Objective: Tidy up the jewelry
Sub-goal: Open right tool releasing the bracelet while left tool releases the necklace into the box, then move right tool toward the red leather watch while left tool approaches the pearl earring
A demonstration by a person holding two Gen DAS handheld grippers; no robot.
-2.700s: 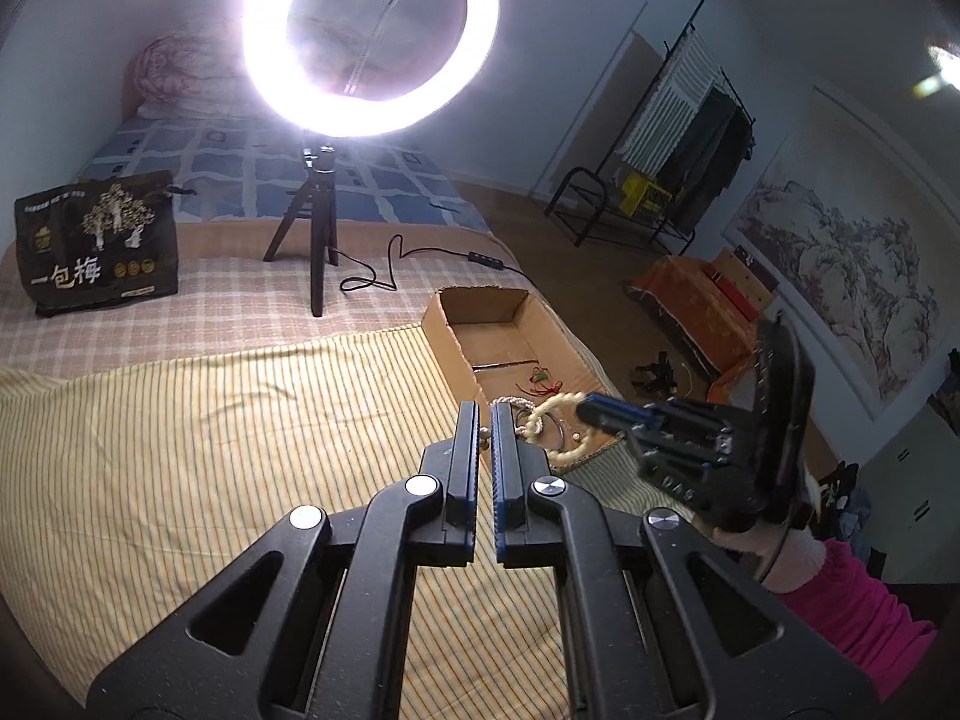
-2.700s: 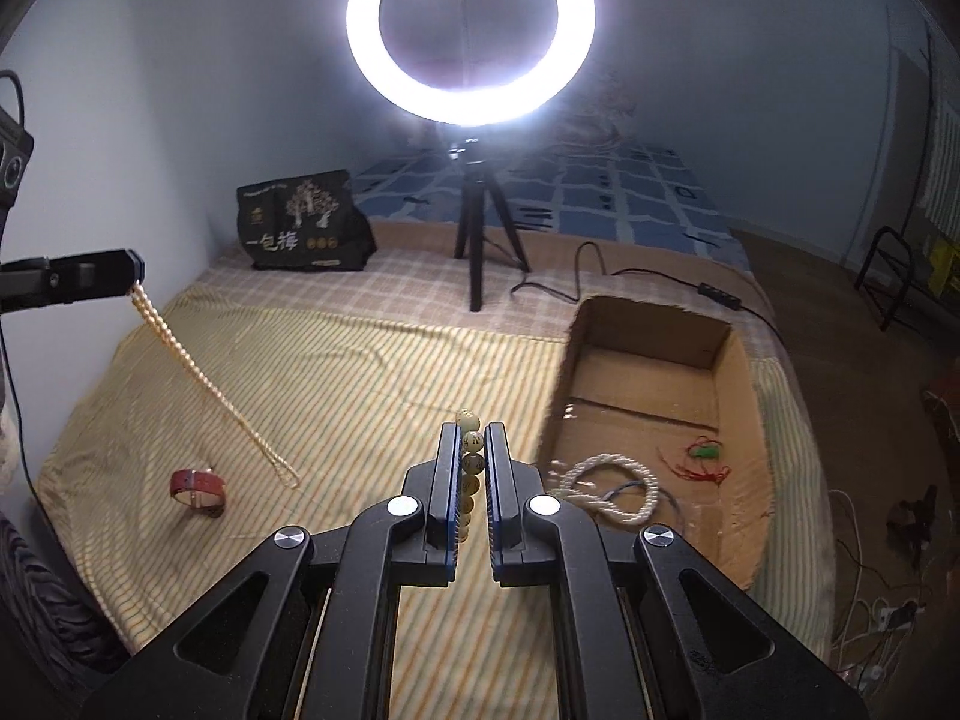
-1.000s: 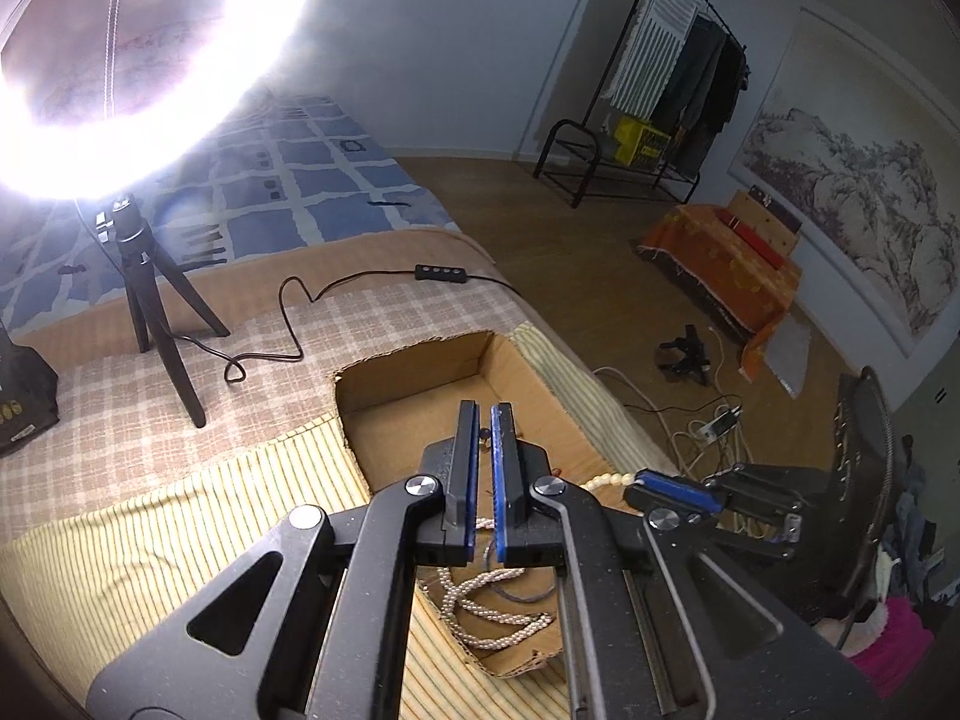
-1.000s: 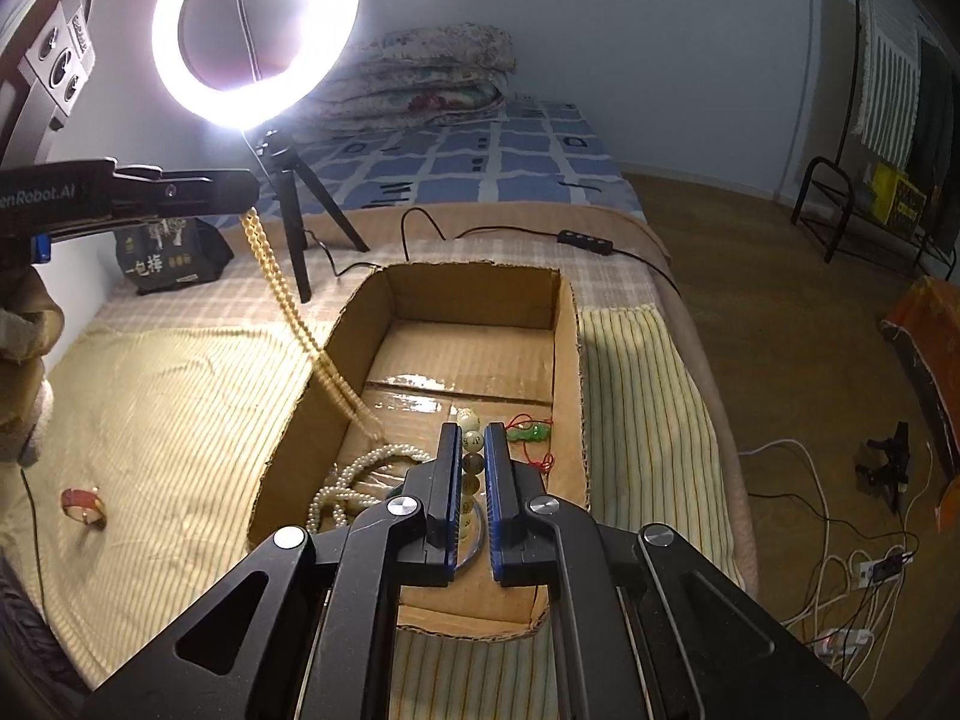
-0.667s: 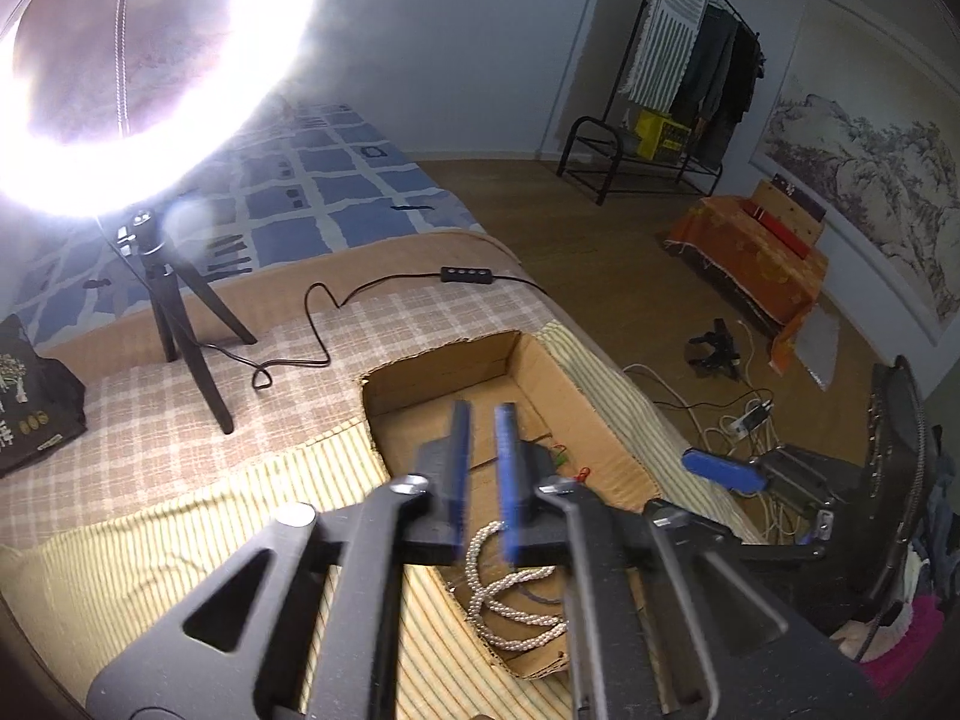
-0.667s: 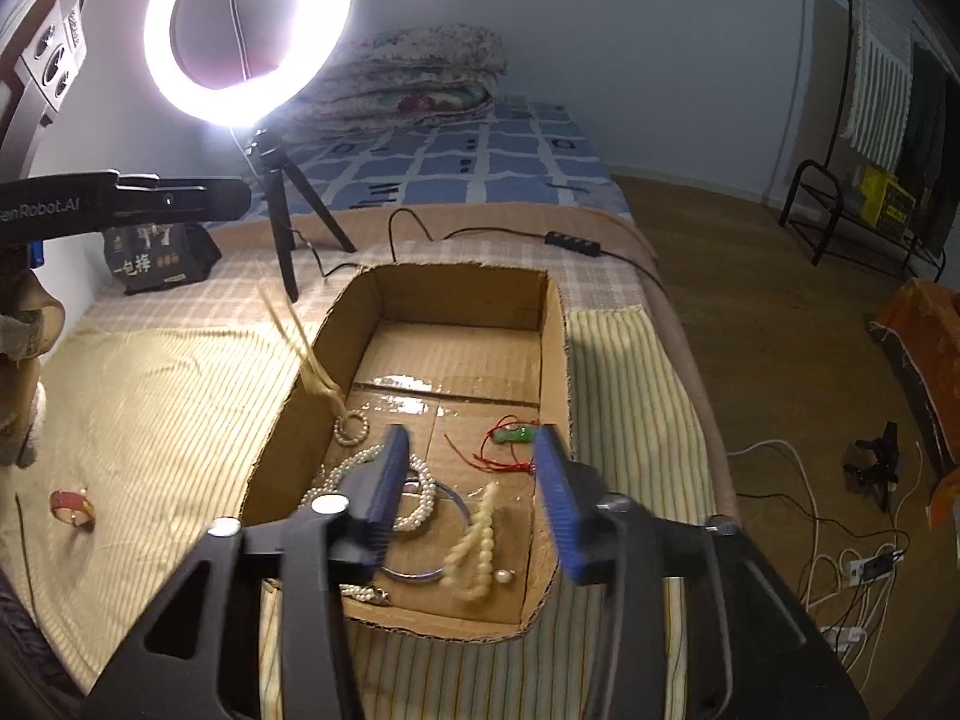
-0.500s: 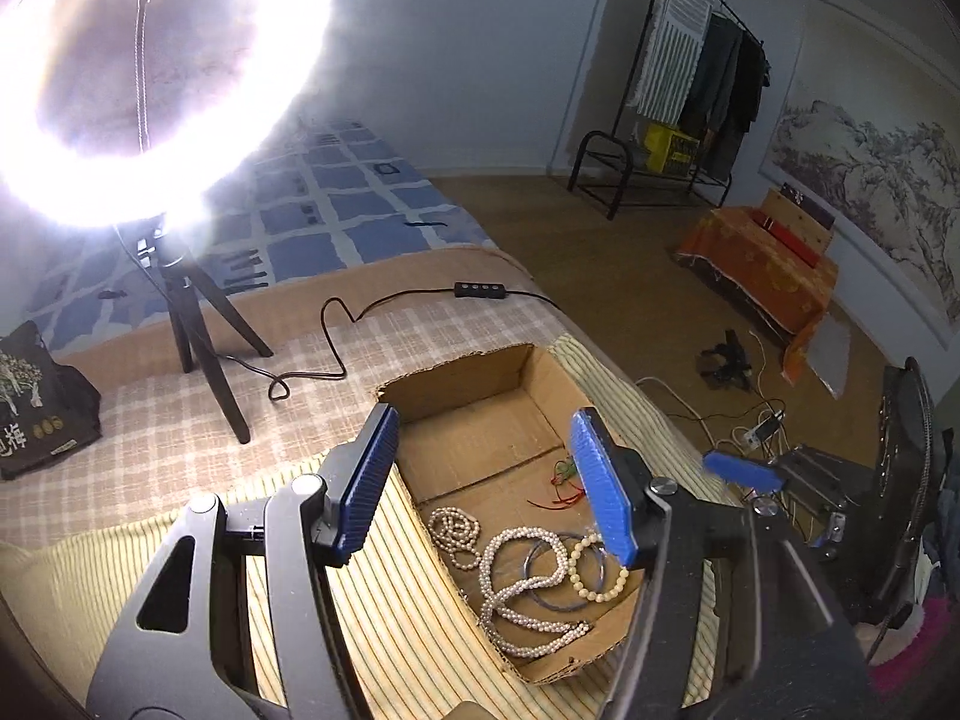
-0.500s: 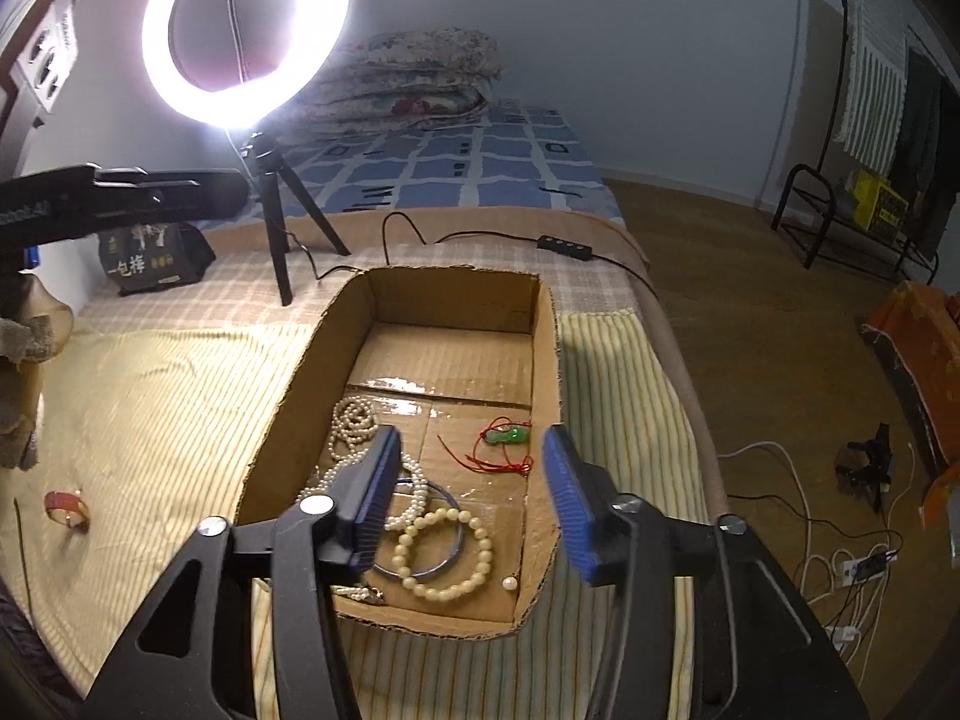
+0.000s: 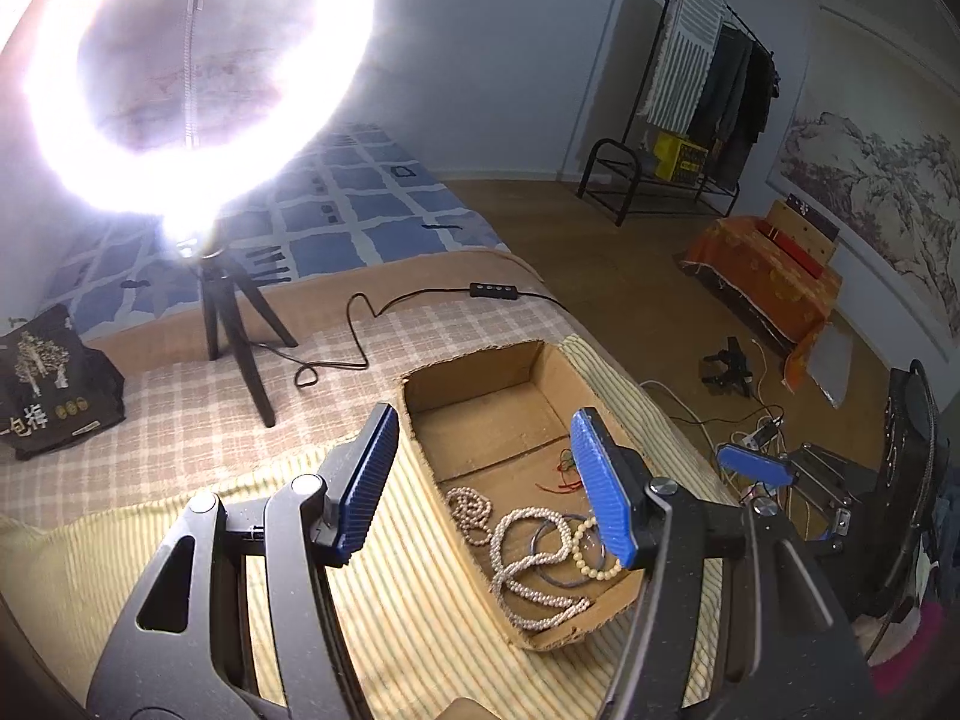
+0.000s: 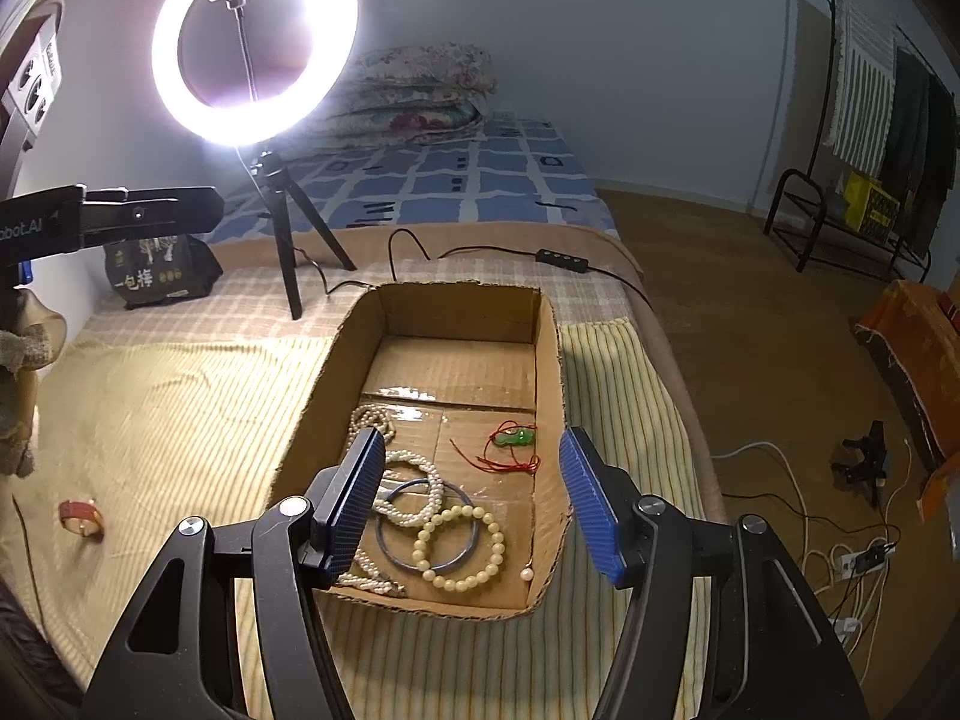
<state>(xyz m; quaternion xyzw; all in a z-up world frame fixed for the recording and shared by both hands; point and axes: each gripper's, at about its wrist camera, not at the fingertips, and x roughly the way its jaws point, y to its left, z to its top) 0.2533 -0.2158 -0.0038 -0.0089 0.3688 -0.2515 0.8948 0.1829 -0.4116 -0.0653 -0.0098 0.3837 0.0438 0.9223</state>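
Observation:
An open cardboard box (image 10: 546,360) lies on the striped bedspread; it also shows in the left wrist view (image 9: 480,372). Inside lie a cream bead bracelet (image 10: 462,546), a blue bangle (image 10: 420,528), pearl strands (image 10: 408,474) and a green pendant on red cord (image 10: 513,438). A red bangle (image 10: 81,517) lies on the spread at the left. My right gripper (image 10: 474,498) is open and empty above the box's near end. My left gripper (image 9: 486,480) is open and empty above the box; in the right wrist view it shows at the left (image 10: 150,213).
A lit ring light on a tripod (image 10: 252,42) stands behind the box, its cable (image 10: 540,255) running across the bed. A black bag (image 10: 156,270) sits at the back left. The bed edge and wooden floor (image 10: 750,360) lie to the right.
Both grippers carried bead strings over to the box and opened. The pearl strand and the cream bracelet dropped into the box. Both grippers have since risen slightly.

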